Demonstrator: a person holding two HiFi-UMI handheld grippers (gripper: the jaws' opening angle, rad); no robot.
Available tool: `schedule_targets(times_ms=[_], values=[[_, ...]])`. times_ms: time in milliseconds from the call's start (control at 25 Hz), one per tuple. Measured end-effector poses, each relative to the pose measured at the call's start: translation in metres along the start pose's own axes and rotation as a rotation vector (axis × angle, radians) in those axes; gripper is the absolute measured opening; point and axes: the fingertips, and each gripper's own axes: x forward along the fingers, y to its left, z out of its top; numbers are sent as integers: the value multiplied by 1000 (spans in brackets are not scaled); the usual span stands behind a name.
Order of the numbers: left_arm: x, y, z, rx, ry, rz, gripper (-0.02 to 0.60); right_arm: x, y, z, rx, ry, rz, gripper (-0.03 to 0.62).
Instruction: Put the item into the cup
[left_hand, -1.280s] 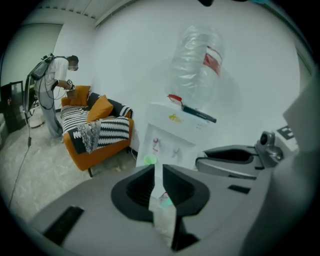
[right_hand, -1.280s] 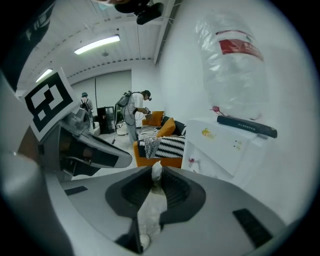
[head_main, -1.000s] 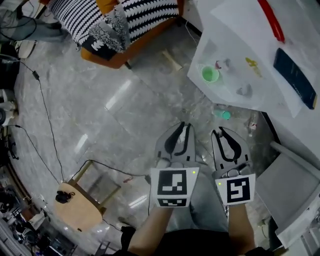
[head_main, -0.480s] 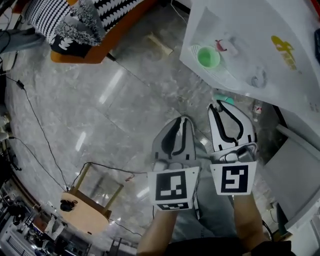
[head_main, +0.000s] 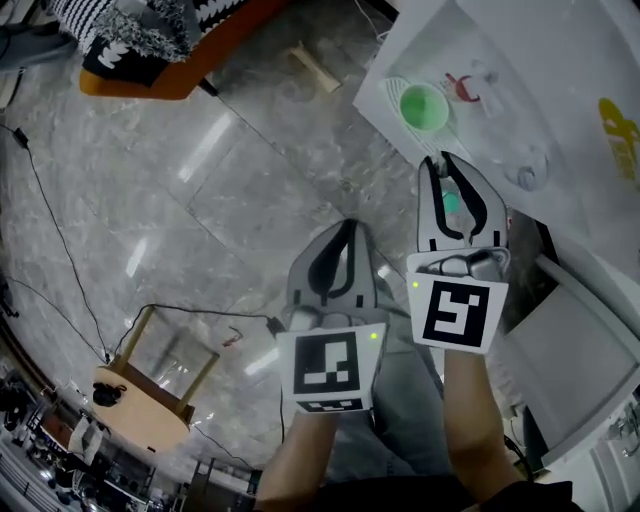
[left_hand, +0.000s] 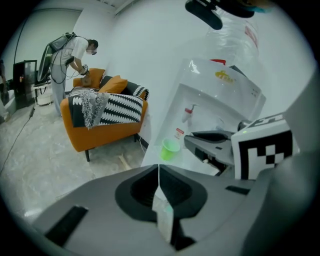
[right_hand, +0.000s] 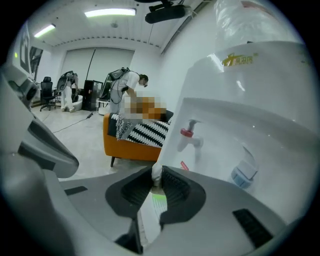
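Floor (head_main: 200, 230) of grey marble fills most of the head view, with a black cable (head_main: 60, 250) trailing across it. At the upper right stands a white water dispenser (head_main: 560, 60), and at the upper left an orange sofa (head_main: 140, 75) under a black-and-white striped throw; a person (left_hand: 72, 55) bends over the sofa's far end. A small wooden stool (head_main: 140, 385) sits at the lower left. Both tongs are held out side by side over the floor. The left tongs (head_main: 347, 228) are closed flat on a thin white slip (left_hand: 163, 215) that stands between the jaws. The right tongs (head_main: 443, 160) reach to the dispenser's edge and pinch a small white item (right_hand: 156, 174) at their tips. The green cup (head_main: 423, 107) stands upright on the dispenser's tray, just beyond the right tongs and below the red tap (right_hand: 187, 134); a blue tap (right_hand: 243, 175) is beside it.
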Motion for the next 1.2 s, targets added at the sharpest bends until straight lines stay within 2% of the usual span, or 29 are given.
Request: schedule_targets(times_ms=[80, 240, 360, 440, 760, 960, 1200], values=[[3, -1, 1, -10, 0, -2, 15, 8, -2, 0, 3, -3, -4, 66], [11, -4, -2, 34, 7, -20, 14, 19, -8, -2, 27, -3, -16, 66], [16, -3, -3, 12, 19, -17, 14, 27, -10, -1, 33, -4, -22, 66], [19, 0, -5, 24, 26, -15, 14, 33, -11, -1, 43, -7, -28, 66], [32, 5, -6, 44, 32, -32, 14, 51, -22, -3, 122, -21, -85, 66], [35, 12, -9, 39, 44, -23, 14, 66, -29, -5, 149, -21, -124, 66], [34, 17, -14, 14, 58, -17, 14, 81, -31, -12, 140, 1, -123, 66]])
